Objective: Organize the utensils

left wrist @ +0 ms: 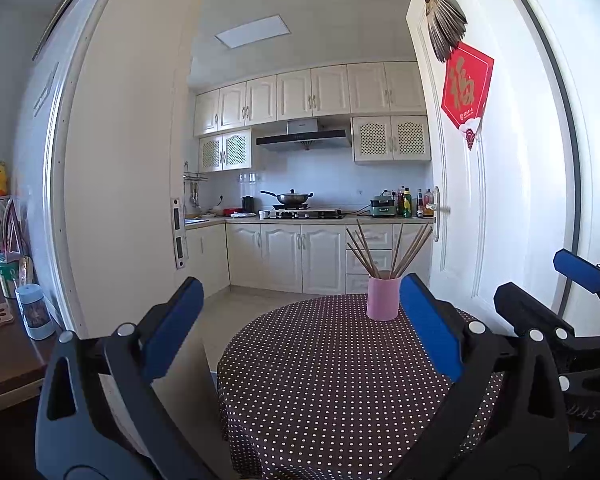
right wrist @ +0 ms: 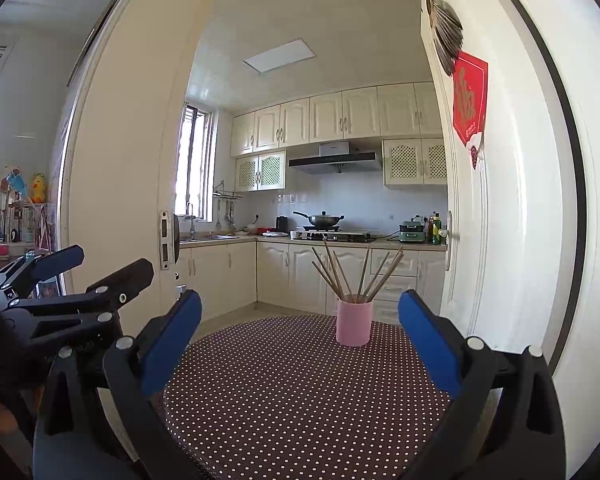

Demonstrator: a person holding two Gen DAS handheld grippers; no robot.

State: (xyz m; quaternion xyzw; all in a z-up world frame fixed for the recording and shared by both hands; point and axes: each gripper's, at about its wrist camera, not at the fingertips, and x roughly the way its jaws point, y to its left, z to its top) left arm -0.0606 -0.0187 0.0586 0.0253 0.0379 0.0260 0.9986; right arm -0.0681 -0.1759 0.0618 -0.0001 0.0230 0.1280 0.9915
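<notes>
Where the left wrist camera looks forward, the left gripper is seen spread wide with nothing between its blue pads, held above the near part of a round table covered in a brown polka-dot cloth. A pink cup is set upright near the far edge of the table, and a bundle of wooden chopsticks is fanned out of its mouth; their exact number cannot be counted with certainty. The right gripper is visible at the right edge, its jaws parted and empty.

In the right wrist view, the right gripper is likewise released, with its fingers wide apart over the same table. The pink cup is seen between the fingertips but well beyond them, the chopsticks leaning outward in it. The left gripper is shown at the left, open and holding nothing. A kitchen with a wok on the stove lies behind.
</notes>
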